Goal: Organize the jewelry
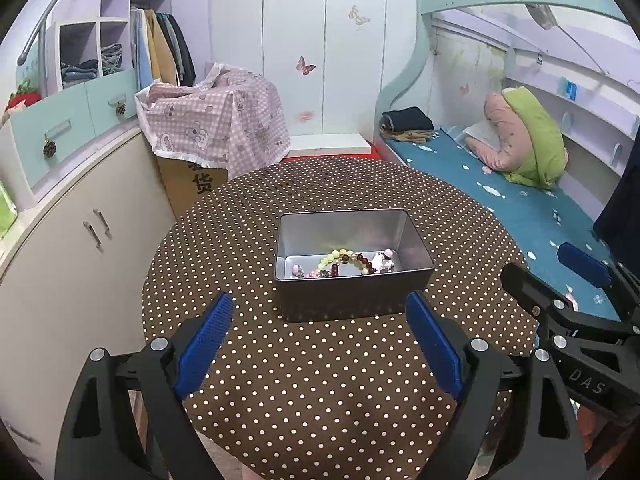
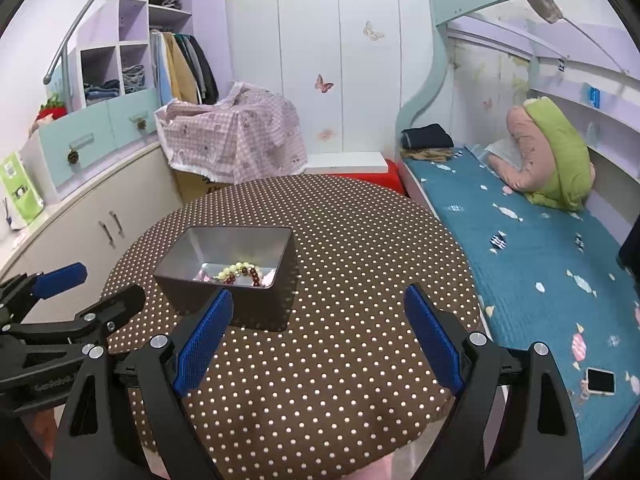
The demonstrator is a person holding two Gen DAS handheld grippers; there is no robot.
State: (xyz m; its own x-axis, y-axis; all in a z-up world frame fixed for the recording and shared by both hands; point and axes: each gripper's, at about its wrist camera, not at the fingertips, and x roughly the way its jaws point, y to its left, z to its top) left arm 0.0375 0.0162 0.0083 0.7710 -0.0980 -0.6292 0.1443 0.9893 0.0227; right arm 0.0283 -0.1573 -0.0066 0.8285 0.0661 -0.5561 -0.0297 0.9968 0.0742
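While both tools gape, the tin (image 1: 352,280) sits just beyond the left tool (image 1: 320,344).

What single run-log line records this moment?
left gripper: open, empty | right gripper: open, empty | bead bracelets: inside metal tin | tin: on dotted table

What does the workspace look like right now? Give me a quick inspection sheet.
Surface: round table, brown polka-dot cloth.
Job's things: open metal tin holding a beaded bracelet and small charms.
Clutter: nothing seen on the table.
Grippers: left gripper open, empty; right gripper open, empty; both short of the tin.
Cables: nothing seen.
Surroundings: bed with a phone to the right; cabinet to the left.
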